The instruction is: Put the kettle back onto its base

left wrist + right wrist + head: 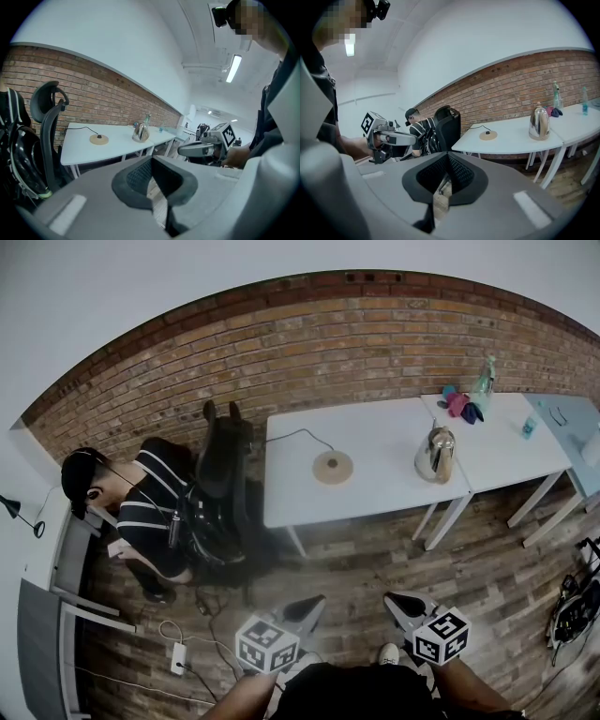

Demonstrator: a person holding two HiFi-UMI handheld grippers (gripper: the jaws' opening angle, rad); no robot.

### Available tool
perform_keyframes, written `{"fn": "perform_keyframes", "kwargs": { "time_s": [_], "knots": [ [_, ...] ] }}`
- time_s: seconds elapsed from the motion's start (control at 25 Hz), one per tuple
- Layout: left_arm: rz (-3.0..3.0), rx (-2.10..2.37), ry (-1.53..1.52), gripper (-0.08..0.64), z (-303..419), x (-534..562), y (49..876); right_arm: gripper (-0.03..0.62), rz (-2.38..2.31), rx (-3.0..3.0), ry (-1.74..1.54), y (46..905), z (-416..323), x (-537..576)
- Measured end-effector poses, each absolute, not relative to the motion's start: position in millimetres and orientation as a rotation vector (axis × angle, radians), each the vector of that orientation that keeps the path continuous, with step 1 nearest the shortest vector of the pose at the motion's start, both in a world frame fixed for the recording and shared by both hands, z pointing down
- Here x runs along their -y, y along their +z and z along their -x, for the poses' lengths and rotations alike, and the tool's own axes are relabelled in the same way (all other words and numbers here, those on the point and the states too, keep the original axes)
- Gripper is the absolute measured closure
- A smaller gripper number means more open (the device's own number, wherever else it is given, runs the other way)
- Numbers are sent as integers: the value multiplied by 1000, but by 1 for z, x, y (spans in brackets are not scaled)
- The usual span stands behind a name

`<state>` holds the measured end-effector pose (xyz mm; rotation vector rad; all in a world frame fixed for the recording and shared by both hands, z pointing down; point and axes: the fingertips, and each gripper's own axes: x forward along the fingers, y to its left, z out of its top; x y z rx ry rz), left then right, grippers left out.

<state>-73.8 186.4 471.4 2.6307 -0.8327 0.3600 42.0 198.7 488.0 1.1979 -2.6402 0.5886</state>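
The kettle (pixel 436 454) stands upright on the white table (pixel 375 493), towards its right end. It is well apart from the round base (pixel 333 467), which lies to its left with a cord (pixel 298 433) trailing off it. The left tool (pixel 151 159) and the right tool (pixel 448 154) are both near the person, well short of the table. Each has its jaws pressed together on nothing.

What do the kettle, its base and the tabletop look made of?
Kettle: likely polished steel, given its mirror-like reflections. Base: matte tan disc, wood or plastic, can't tell which. Tabletop: smooth white, probably laminate, evenly plain.
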Motion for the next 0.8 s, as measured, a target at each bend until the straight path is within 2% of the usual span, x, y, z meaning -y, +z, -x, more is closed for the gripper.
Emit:
{"fn": "perform_keyframes", "kwargs": {
  "time_s": [0.8],
  "knots": [
    [-2624,860,346,558,65,-183,468,565,-1201,2645,611,487,-55,-197]
  ]
}}
